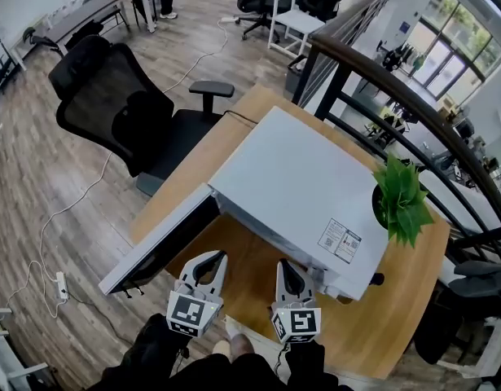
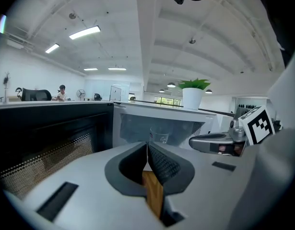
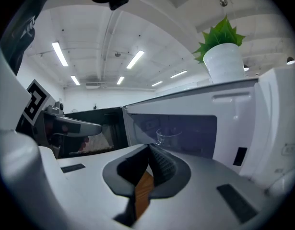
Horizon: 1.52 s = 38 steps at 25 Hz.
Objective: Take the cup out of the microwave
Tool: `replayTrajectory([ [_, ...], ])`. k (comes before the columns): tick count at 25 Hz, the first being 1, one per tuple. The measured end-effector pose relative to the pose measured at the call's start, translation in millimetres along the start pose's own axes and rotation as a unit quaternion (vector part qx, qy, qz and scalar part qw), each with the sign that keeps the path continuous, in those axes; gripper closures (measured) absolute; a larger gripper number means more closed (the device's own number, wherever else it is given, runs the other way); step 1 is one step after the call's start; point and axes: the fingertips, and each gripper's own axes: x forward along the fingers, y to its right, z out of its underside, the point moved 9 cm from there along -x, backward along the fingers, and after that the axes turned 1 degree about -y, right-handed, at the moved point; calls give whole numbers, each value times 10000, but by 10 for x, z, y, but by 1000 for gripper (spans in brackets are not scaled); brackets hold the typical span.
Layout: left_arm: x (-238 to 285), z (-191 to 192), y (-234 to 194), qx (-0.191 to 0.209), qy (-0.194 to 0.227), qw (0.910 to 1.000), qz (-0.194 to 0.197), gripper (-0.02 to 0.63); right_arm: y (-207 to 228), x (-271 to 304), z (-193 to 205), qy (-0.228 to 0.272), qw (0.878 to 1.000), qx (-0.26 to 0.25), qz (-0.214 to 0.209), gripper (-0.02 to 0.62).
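Bottom centre, left gripper [image 1: 218, 257] and right gripper [image 1: 285, 265], fingers pressed together, face one open microwave [image 1: 299, 190] holding seemingly one clear cup [image 3: 169, 137].

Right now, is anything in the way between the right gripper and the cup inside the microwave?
No, nothing visible is. The microwave door is swung wide open, and the clear cup stands inside the microwave, straight ahead of the right gripper. Its fingers are shut, though, so they would likely need to open first.
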Motion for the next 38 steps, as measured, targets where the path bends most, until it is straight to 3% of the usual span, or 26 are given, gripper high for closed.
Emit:
replayTrajectory([
  [5,88,15,-56,-27,-64,10000,-38,578,58,232,87,-78,9999,105,-79,578],
  [7,115,13,-84,-49,-78,9999,-66,578,58,330,114,-154,9995,108,-240,479],
  [12,204,28,-147,-87,-122,9998,-120,578,79,538,143,-202,9989,96,-410,446],
  [38,388,206,-328,-249,-320,9986,-349,578,155,1131,222,-352,9957,38,-857,428],
])
